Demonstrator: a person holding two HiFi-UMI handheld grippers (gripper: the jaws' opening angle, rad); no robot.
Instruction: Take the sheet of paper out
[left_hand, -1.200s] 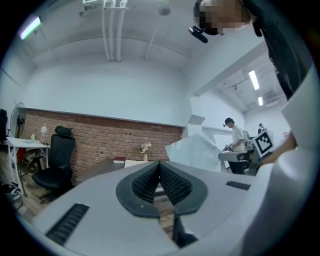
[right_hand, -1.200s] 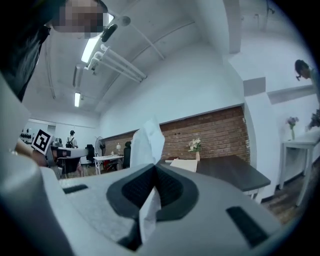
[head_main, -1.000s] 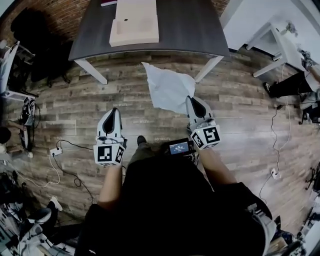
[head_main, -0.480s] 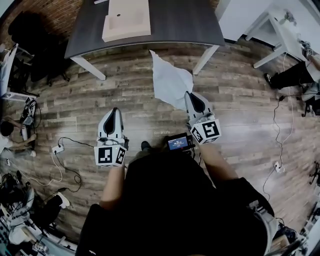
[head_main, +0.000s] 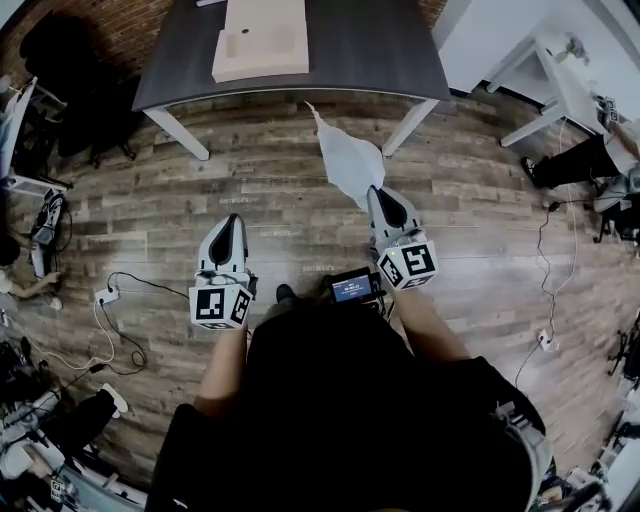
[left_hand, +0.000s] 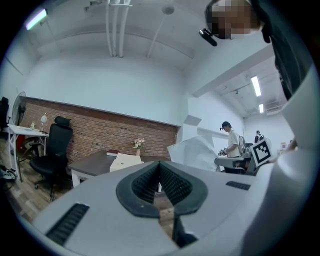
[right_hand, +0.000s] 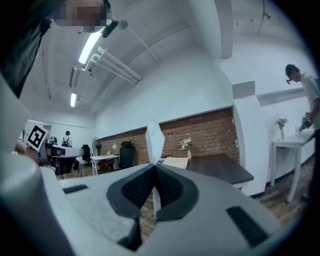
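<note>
**Grippers.** The right gripper (head_main: 379, 198) has its jaws fully closed on the paper (head_main: 350, 162). The sheet is pinched at one edge only, between the ribbed black pads (right_hand: 136, 189). The left gripper (head_main: 231, 224) has its jaws together with nothing between them, and the paper lies well apart to its right.

**Location.** The paper extends forward from the right fingertips and hangs over the floor (head_main: 200, 210). It is clear of the table (head_main: 370, 50) and of the box (head_main: 262, 40) beyond the fingertips. On that basis the paper is judged to be already out.

**Risks.**
- The grip is narrow and one-sided. A quick swing or a draught could pull the sheet out from between the pads.
- The free far end is unsupported. It could snag on the table edge and tear at the pinch line.
- The left gripper offers no support, so any slip would drop the paper onto the floor.

**Materials.**
- Paper: white, thin, limp and creased, tapering to a point at the end far from the fingers.
- Box: pale beige, flat and rectangular, with a shallow recess.
- Table: dark matte top on white legs.
- Floor: wood-grain planks.
</note>
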